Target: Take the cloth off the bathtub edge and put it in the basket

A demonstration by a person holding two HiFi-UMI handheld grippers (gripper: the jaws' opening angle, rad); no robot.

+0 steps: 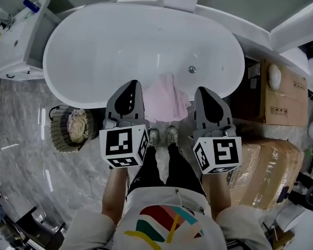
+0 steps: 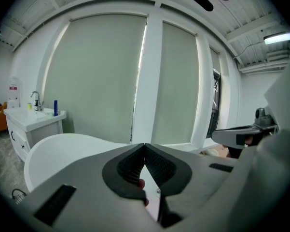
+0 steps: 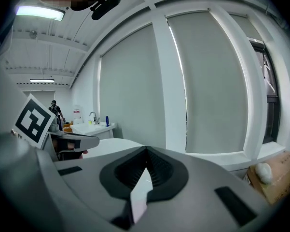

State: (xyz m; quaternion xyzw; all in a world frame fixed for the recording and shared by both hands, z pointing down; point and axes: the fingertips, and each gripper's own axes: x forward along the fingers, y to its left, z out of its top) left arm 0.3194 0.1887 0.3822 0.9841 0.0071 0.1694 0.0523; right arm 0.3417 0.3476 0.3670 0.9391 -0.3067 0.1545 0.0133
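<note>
The cloth (image 1: 166, 95), pink and crumpled, hangs over the near edge of the white bathtub (image 1: 120, 40), and in the head view it sits between my two claws. The left claw (image 1: 130, 85) has its jaws pressed together with nothing caught in them; its own view shows the ribbed dark pads of the left claw (image 2: 144, 148) meeting at the tips. The right claw (image 1: 204, 90) is closed and empty in the same way, and the right gripper view shows the right claw (image 3: 145, 151) with its pads meeting in a point. Both claws point toward the tub rim, one on each side of the cloth and just beside it; I cannot tell whether either touches the fabric. Behind them sit the marker cubes, left (image 1: 124, 146) and right (image 1: 217, 154), with the person's shoes (image 1: 163, 136) between them on the marble floor (image 1: 21, 119). The basket (image 1: 56, 135), round and woven, stands on the floor to the left of the left claw, close under the tub's curve, with something pale bundled inside. Further left is the vanity worktop (image 1: 15, 46) carrying a blue bottle (image 1: 31, 5); cardboard boxes (image 1: 281, 98) are stacked at the right.
</note>
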